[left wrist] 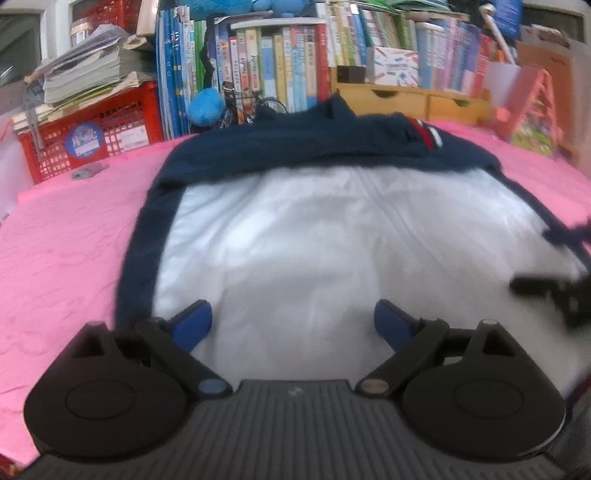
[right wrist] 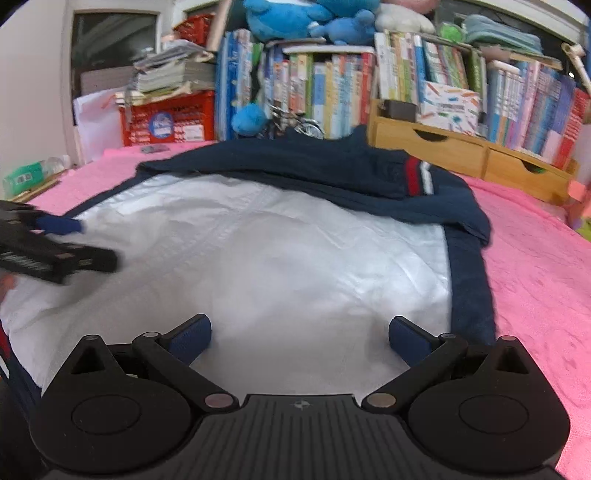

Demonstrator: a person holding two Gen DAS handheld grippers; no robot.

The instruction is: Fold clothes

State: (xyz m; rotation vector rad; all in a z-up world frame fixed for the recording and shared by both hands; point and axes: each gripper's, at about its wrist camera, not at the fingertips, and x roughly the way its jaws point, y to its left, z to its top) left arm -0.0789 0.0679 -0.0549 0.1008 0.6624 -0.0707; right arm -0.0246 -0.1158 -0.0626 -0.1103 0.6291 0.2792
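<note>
A navy jacket with a white lining (left wrist: 314, 240) lies spread on the pink cloth, lining up, its navy outer part with a red and white stripe (left wrist: 424, 134) bunched at the far end. My left gripper (left wrist: 293, 321) hovers open over the near lining, nothing between its blue pads. My right gripper (right wrist: 299, 338) is also open above the lining (right wrist: 258, 251), near the jacket's right navy edge (right wrist: 469, 280). In the left wrist view the right gripper (left wrist: 554, 291) shows at the right edge; in the right wrist view the left gripper (right wrist: 55, 240) shows at the left edge.
The pink cloth (left wrist: 66, 258) covers the surface on both sides of the jacket. Behind stand a red crate (left wrist: 92, 140) with stacked papers, rows of books (left wrist: 277, 70), a wooden drawer unit (right wrist: 461, 155) and blue plush toys (right wrist: 306, 18).
</note>
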